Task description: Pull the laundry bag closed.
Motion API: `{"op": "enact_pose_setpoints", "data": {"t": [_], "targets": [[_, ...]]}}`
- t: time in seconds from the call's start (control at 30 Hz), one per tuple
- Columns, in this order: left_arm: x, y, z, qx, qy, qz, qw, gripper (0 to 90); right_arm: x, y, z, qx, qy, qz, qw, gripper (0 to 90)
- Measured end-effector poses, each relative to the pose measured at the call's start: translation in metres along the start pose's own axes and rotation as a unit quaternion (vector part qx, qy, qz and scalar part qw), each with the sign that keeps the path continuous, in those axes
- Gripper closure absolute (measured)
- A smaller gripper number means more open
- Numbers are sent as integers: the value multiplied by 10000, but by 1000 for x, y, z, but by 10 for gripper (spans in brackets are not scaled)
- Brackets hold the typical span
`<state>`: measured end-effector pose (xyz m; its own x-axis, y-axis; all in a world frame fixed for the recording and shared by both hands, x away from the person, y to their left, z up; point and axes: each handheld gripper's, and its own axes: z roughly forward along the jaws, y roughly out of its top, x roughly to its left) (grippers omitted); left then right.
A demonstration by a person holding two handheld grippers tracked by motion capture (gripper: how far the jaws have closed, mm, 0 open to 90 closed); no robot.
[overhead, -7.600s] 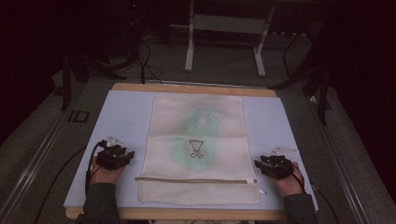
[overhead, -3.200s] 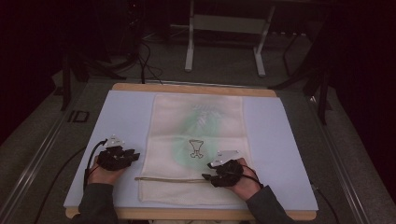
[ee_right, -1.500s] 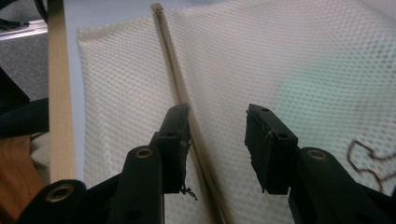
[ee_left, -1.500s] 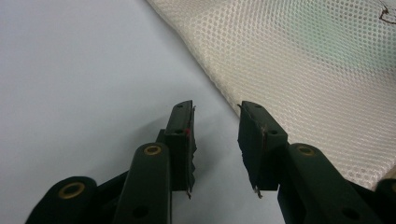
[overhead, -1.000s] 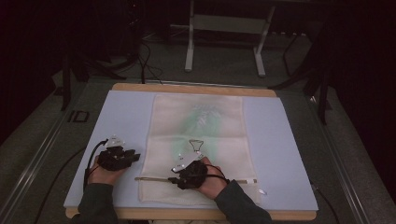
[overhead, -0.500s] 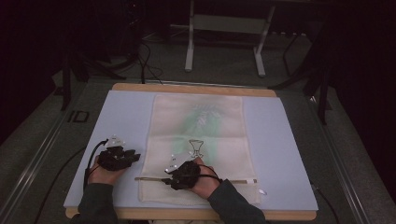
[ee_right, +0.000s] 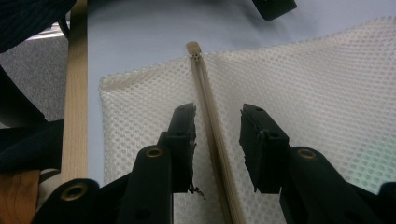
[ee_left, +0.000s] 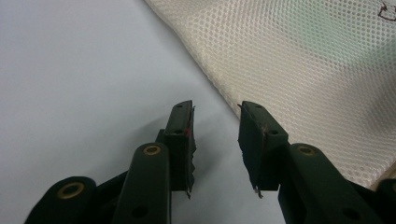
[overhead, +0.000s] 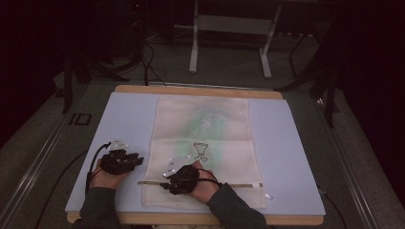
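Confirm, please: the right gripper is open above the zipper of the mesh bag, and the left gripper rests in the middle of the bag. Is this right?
Not quite. The left gripper is not in the middle of the mesh bag; it rests on the blue table surface just beside the bag's left edge, as the high view and the left gripper view show. The right gripper is indeed open, its jaws on either side of the zipper.

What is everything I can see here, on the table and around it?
Mesh bag: one, cream, flat at the table's middle, faint green item inside.
Zipper: one, beige, along the bag's near end.
Small dark outlined figure: one, at the bag's centre.
Table: one, pale blue top, wooden edge.
Metal stand: one, grey, on the floor beyond the table.
Cables: several, black, on the floor.
Left gripper: one, black, open, beside the bag's edge.
Right gripper: one, black, open, astride the zipper.
Hands: two, dark sleeves.
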<state>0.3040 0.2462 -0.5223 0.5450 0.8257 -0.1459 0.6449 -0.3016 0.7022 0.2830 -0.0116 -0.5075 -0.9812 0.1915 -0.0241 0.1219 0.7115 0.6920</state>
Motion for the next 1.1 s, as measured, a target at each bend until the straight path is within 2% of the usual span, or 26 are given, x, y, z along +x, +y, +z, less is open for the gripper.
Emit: {"op": "enact_pose_setpoints", "data": {"t": [0.3, 0.57, 1.1], "targets": [[0, 0, 0, 8, -6, -10, 10000, 650, 2, 7, 6, -5, 25, -81, 10000, 657], [0, 0, 0, 9, -4, -11, 10000, 649, 4, 12, 12, -26, 90, -43, 9999, 659], [0, 0, 1, 7, -6, -9, 10000, 648, 8, 23, 33, -17, 137, -77, 9999, 697]]}}
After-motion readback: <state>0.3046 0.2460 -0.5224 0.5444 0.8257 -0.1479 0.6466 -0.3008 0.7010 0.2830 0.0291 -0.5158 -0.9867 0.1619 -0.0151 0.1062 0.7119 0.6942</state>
